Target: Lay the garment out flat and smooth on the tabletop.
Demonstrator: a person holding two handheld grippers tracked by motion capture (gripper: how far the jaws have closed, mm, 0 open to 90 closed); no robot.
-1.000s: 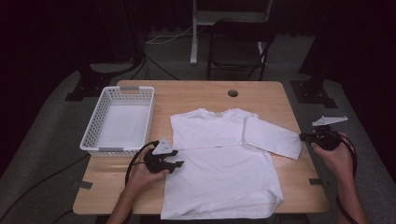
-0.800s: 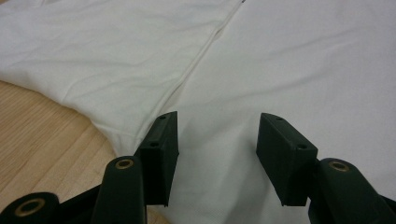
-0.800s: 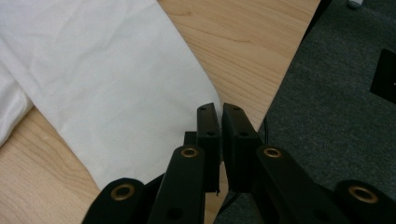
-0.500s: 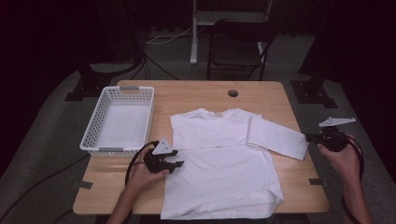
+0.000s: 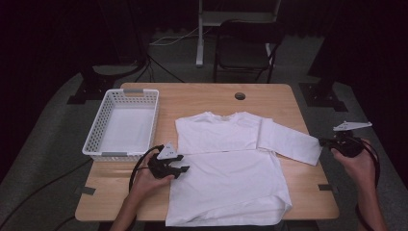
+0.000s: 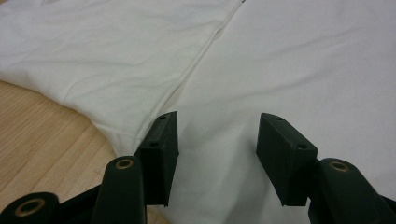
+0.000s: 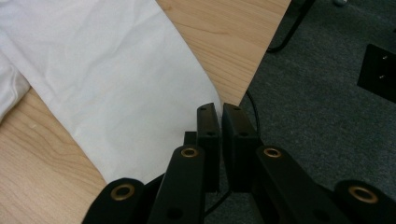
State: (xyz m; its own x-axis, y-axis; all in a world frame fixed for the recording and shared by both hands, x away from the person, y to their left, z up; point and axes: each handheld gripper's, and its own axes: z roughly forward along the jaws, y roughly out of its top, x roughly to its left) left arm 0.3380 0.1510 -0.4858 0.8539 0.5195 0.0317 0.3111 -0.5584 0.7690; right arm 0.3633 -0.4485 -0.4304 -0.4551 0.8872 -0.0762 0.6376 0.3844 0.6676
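We count one white long-sleeved shirt (image 5: pixel 231 178) lying flat on the one wooden table (image 5: pixel 202 98), and we take the shirt as our landmark for everything else. One sleeve (image 5: pixel 288 142) stretches out from the shirt's right shoulder toward the right edge of the table; the other sleeve lies folded across the shirt's chest, its hem making a straight line over the fabric. There are two grippers, one in each of the person's hands. The left gripper (image 5: pixel 179 169) rests at the shirt's left edge, just below that folded sleeve; in the left gripper view (image 6: pixel 217 154) its jaws stand apart over the cloth, with nothing clamped between them. The right gripper (image 5: pixel 323 142) sits at the cuff end of the outstretched sleeve, off the table's right edge; in the right gripper view (image 7: pixel 220 135) its jaws are pressed together right at the corner of the cuff (image 7: pixel 205 100), though we cannot tell whether any fabric is pinched between them. To the left of the shirt stands one white plastic basket (image 5: pixel 122 91) with latticed walls. Beyond the shirt's collar we see one round hole (image 5: pixel 239 96) in the table top, and behind the table, on the floor, one dark chair (image 5: pixel 243 53).
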